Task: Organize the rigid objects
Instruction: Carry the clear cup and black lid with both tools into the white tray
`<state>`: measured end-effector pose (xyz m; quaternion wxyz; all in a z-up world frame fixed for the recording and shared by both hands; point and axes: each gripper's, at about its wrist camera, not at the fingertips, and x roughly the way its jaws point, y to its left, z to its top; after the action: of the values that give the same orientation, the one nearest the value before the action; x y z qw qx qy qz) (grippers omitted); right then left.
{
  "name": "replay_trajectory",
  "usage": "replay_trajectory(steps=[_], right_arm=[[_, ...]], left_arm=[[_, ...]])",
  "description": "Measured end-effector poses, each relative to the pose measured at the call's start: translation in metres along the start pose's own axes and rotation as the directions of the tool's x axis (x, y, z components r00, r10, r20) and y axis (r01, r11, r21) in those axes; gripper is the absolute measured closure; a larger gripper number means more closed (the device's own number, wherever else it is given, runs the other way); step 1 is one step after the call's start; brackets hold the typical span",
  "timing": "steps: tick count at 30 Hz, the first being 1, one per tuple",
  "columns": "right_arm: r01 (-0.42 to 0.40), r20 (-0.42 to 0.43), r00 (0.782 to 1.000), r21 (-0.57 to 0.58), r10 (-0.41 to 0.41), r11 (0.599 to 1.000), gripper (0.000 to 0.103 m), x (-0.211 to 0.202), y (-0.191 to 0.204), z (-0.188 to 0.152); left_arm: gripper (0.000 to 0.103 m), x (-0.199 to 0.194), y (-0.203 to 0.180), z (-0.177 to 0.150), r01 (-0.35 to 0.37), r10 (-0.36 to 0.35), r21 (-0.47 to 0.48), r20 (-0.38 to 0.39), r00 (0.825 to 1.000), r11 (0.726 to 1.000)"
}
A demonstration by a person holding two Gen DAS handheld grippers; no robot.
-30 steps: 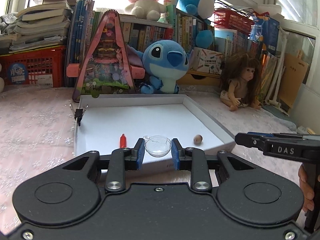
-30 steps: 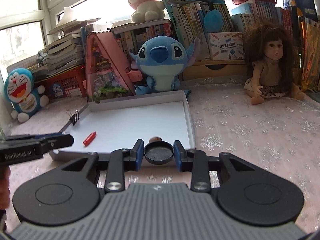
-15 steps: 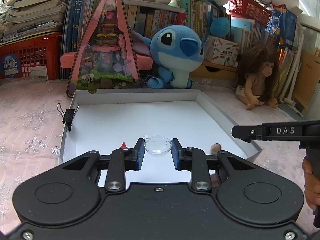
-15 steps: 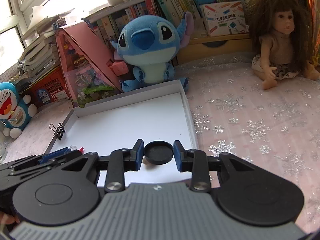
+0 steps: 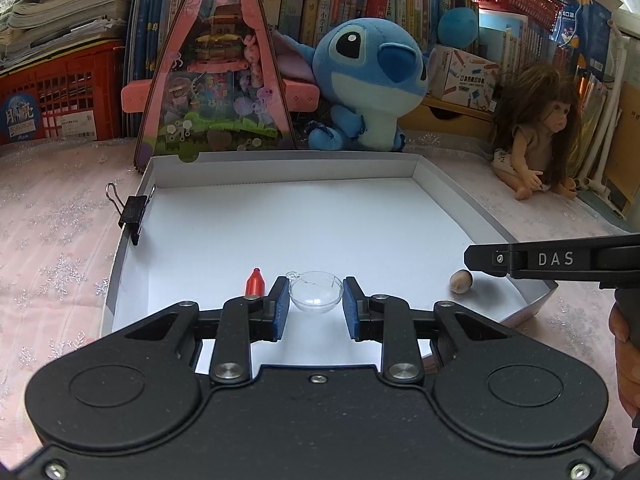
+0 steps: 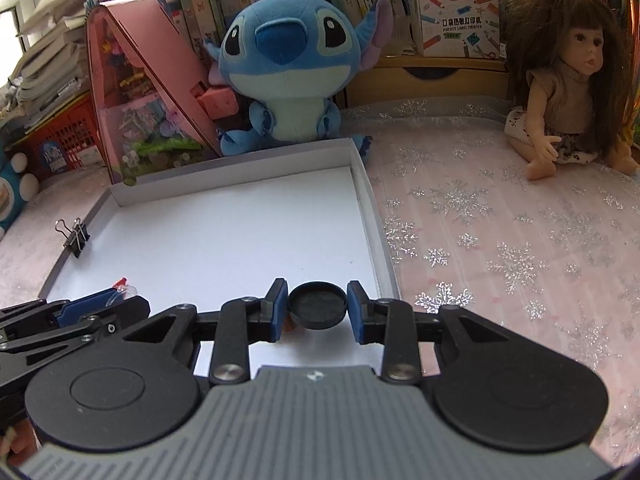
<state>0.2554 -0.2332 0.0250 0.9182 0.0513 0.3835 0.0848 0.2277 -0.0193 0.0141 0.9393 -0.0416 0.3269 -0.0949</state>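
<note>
Left tool (image 5: 316, 300) clamps the clear dome (image 5: 316, 297), right tool (image 6: 318, 307) clamps the black cap (image 6: 318, 305); both over the white tray (image 5: 440, 188) for placement

blue plush toy (image 6: 286, 68), seated upright just behind the tray's far edge. pink triangular toy house (image 5: 212, 68) beside it, to its left. long-haired doll (image 6: 568, 92), sitting on the snowflake-patterned tablecloth (image 6: 500, 248), well apart to the right. row of books (image 5: 332, 4) behind. red crate (image 5: 60, 96) under stacked papers at far left.
</note>
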Motion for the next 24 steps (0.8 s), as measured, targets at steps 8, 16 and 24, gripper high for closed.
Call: replay_trajectory(steps=[8, 16, 24], right_arm=[[-0.009, -0.006, 1.000, 0.009, 0.009, 1.000, 0.066, 0.006, 0.002, 0.001], [-0.023, -0.016, 1.000, 0.016, 0.023, 1.000, 0.066, 0.012, 0.007, 0.002], [-0.074, -0.022, 0.997, 0.030, 0.075, 0.997, 0.065, 0.017, 0.012, 0.005]], left_arm=[[0.077, 0.003, 0.004, 0.000, -0.020, 0.020, -0.004, -0.017, 1.000, 1.000], [0.077, 0.005, 0.005, 0.001, -0.022, 0.022, -0.010, -0.025, 0.999, 1.000], [0.076, 0.005, 0.005, 0.002, -0.029, 0.029, -0.010, -0.029, 0.999, 1.000]])
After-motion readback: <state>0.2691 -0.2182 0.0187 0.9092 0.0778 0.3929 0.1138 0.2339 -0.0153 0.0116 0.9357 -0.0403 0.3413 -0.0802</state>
